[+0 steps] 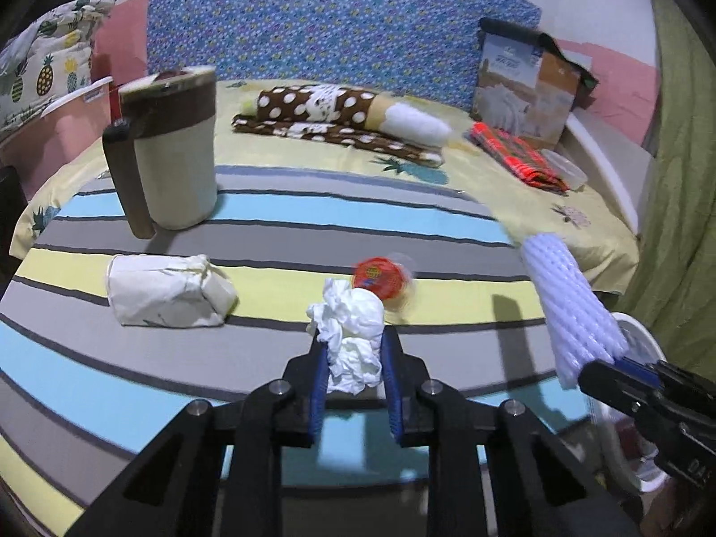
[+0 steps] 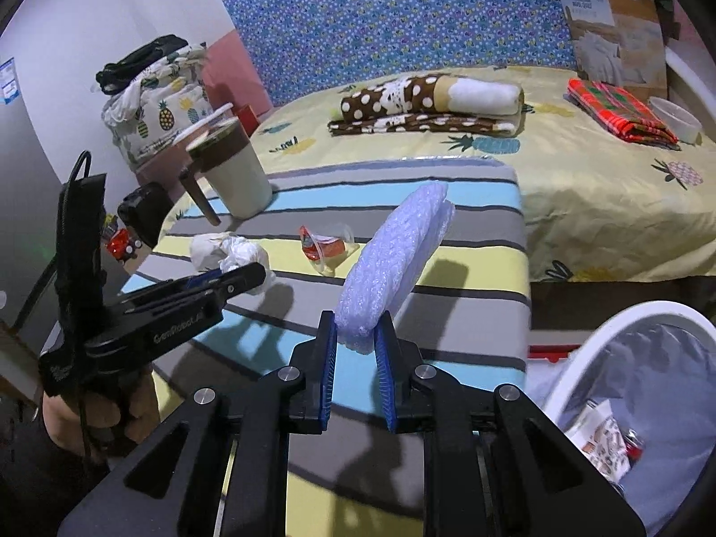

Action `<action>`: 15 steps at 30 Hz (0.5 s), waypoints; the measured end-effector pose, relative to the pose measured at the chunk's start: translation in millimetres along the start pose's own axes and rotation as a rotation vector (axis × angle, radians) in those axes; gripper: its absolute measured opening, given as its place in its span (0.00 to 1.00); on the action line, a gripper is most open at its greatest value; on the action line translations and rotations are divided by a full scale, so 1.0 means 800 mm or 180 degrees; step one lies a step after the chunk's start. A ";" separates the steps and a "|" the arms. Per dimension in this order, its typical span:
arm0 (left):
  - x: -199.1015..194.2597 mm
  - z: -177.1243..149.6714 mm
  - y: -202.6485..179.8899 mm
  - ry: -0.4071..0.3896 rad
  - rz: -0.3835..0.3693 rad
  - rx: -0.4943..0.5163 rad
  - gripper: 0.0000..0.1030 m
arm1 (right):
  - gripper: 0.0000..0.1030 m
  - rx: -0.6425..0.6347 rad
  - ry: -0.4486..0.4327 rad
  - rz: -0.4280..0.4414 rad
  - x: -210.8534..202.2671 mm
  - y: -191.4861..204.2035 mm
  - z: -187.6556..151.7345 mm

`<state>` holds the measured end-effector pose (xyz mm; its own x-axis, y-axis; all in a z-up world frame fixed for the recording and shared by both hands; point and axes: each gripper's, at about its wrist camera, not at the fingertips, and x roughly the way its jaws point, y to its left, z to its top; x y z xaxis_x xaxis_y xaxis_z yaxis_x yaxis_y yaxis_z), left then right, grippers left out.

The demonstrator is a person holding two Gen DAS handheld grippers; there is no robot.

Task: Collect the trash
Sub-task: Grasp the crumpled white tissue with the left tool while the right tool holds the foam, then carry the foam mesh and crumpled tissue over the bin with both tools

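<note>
My left gripper point(image 1: 353, 358) is shut on a crumpled white tissue point(image 1: 351, 326) and holds it above the striped blanket point(image 1: 268, 232). My right gripper point(image 2: 355, 335) is shut on a white foam net sleeve point(image 2: 394, 255), which sticks up and away from the fingers; it also shows in the left wrist view point(image 1: 573, 304). A red-lidded clear plastic cup point(image 1: 380, 279) lies on the blanket just beyond the tissue. A crumpled white paper bag point(image 1: 165, 291) lies to the left. A white trash bin point(image 2: 626, 385) with a grey liner holds wrappers at the bed's right corner.
A beige and brown lidded bin point(image 1: 174, 152) with a handle stands at the blanket's far left. A rolled polka-dot blanket point(image 1: 340, 112), a red plaid cloth point(image 1: 514, 156), a clear tub point(image 1: 568, 170) and a cardboard box point(image 1: 523, 89) lie farther back on the bed.
</note>
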<state>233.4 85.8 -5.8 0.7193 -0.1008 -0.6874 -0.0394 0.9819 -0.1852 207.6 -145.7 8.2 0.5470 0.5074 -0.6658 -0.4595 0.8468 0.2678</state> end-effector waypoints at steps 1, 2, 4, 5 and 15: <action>-0.006 -0.002 -0.005 -0.0014 -0.0038 0.0006 0.23 | 0.19 0.0008 -0.0027 -0.0003 -0.008 -0.001 -0.002; -0.014 -0.004 -0.011 -0.0033 -0.0076 0.0021 0.23 | 0.19 0.0014 -0.0041 -0.0006 -0.013 -0.002 -0.003; -0.026 -0.005 -0.024 -0.0064 -0.0146 0.0054 0.23 | 0.19 0.0038 -0.0083 -0.0027 -0.027 -0.007 -0.008; -0.031 -0.006 -0.030 -0.0074 -0.0187 0.0073 0.23 | 0.19 0.0047 -0.0102 -0.0038 -0.032 -0.008 -0.010; -0.059 -0.029 -0.120 -0.0059 -0.0616 0.0375 0.23 | 0.19 0.0330 -0.0217 -0.0222 -0.088 -0.045 -0.045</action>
<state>187.2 -7.2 28.5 0.7181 -0.2872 -0.6339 0.1810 0.9566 -0.2283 160.3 -217.8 20.1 0.6230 0.4533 -0.6375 -0.3457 0.8906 0.2954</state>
